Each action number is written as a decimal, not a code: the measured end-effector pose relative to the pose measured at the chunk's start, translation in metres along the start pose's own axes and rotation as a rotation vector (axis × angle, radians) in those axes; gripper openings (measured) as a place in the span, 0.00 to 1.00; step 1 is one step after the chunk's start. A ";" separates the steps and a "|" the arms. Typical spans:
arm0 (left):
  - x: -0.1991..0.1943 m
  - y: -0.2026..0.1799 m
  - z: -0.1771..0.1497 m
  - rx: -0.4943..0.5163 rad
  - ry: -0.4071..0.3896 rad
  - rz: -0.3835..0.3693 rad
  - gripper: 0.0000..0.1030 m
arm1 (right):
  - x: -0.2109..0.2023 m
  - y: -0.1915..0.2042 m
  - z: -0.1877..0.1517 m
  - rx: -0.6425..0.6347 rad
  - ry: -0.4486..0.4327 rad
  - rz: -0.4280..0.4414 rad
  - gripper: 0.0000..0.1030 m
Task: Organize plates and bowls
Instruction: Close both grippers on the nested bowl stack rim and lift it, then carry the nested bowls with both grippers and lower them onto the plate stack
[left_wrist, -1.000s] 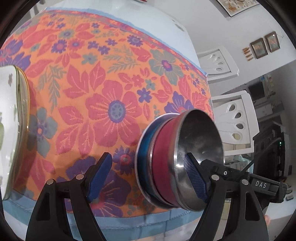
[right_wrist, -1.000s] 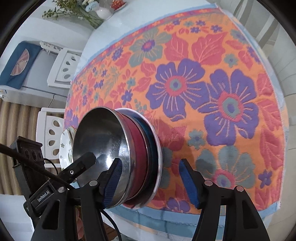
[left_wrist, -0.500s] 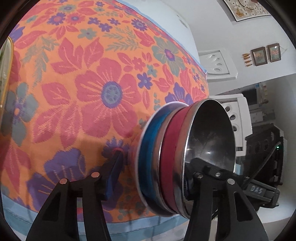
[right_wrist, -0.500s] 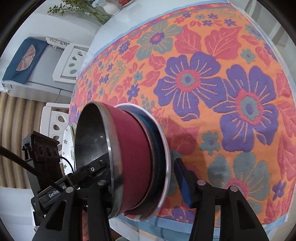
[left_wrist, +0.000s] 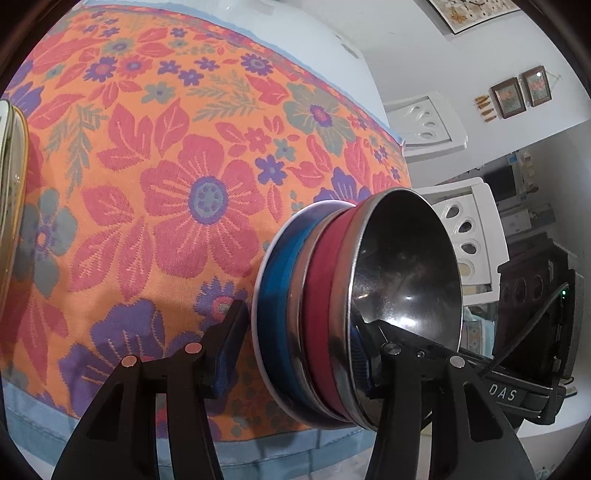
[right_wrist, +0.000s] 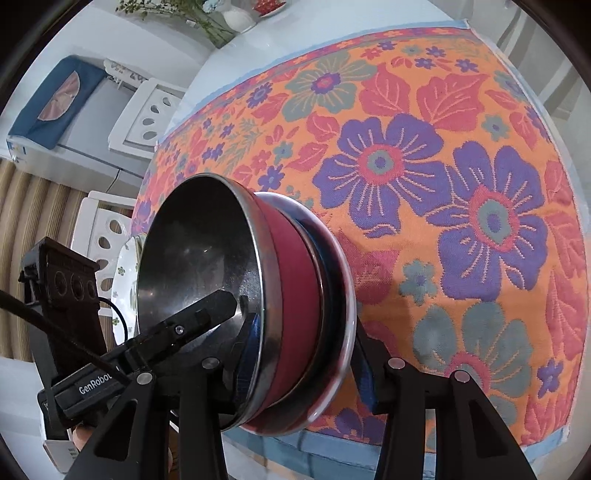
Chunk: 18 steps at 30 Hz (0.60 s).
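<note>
- "DAS" readable on right gripper in left view; "GenRobot" on left gripper in right view.
- Both sets of fingers just closed, now clamped on bowl stack at tabletop near edge.
- Floral plate beyond stack only in right view.

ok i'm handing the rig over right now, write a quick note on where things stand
Left gripper: jaws have just closed across the stacked bowls, one finger under the base plate, one inside the steel rim.
Right gripper: same, just closed on the stack's other side.
Stack: red bowl with steel inside nested in a blue bowl, on a white-rimmed plate, near the front edge of the floral tablecloth.
Floral plates sit apart, to the stack's left.
Done: bowls nested, both grips set.
Left: lift the stack and place it, probably with the plates.
</note>
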<state>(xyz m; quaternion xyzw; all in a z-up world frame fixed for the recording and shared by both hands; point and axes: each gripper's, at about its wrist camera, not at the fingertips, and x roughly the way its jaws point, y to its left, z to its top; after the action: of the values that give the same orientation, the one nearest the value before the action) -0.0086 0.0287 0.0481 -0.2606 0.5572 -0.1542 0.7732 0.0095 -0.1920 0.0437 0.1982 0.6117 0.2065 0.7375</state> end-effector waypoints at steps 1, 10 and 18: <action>-0.002 0.000 0.001 -0.006 -0.003 -0.007 0.46 | -0.002 0.000 0.000 0.005 -0.006 0.001 0.44; -0.027 -0.009 0.008 0.055 -0.067 0.027 0.46 | -0.018 0.026 0.002 -0.071 -0.092 -0.003 0.44; -0.070 -0.001 0.012 0.032 -0.150 0.028 0.46 | -0.036 0.072 0.006 -0.137 -0.160 0.023 0.44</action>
<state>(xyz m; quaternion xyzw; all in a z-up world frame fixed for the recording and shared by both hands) -0.0201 0.0677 0.1059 -0.2512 0.4986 -0.1323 0.8190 0.0049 -0.1518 0.1134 0.1702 0.5329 0.2400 0.7934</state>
